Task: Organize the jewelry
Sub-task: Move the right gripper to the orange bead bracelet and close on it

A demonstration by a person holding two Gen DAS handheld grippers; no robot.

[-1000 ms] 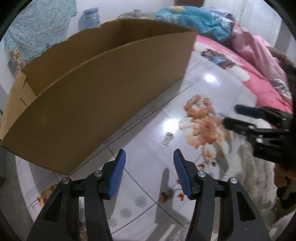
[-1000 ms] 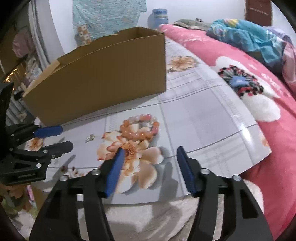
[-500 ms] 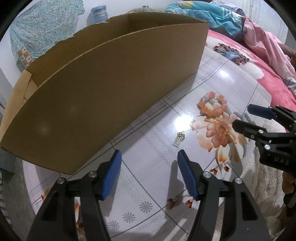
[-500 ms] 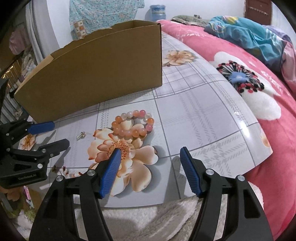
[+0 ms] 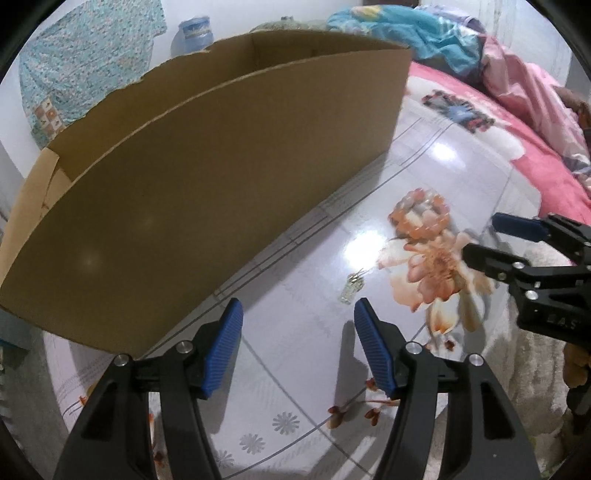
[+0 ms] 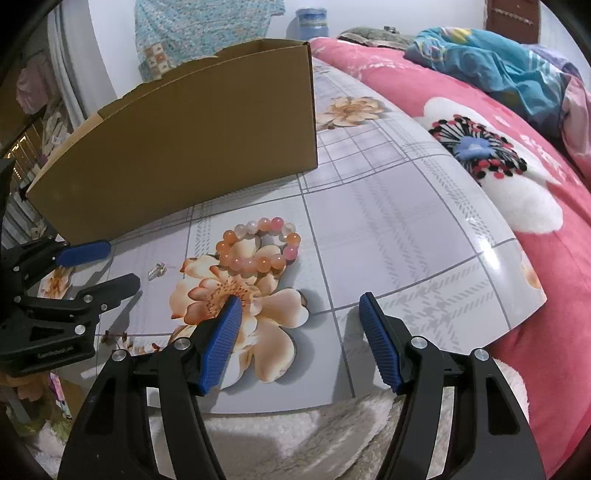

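A bracelet of orange and pink beads lies on the glossy flowered tabletop; it is blurred in the left wrist view. A small silver charm lies to its left. My right gripper hovers open just in front of the bracelet, with nothing between its blue pads. My left gripper is open too, the charm a little ahead of its right finger. Each gripper shows in the other's view: the left and the right. A brown cardboard box stands behind the jewelry with its top open.
A bed with a pink flowered blanket and crumpled blue bedding borders the table on the right. White fluffy fabric lies along the table's near edge. A blue jar stands at the back wall.
Both grippers' jaws stand slightly wider than a second ago. Both hands have stayed about where they were, and the bracelet and charm have not moved on the table.
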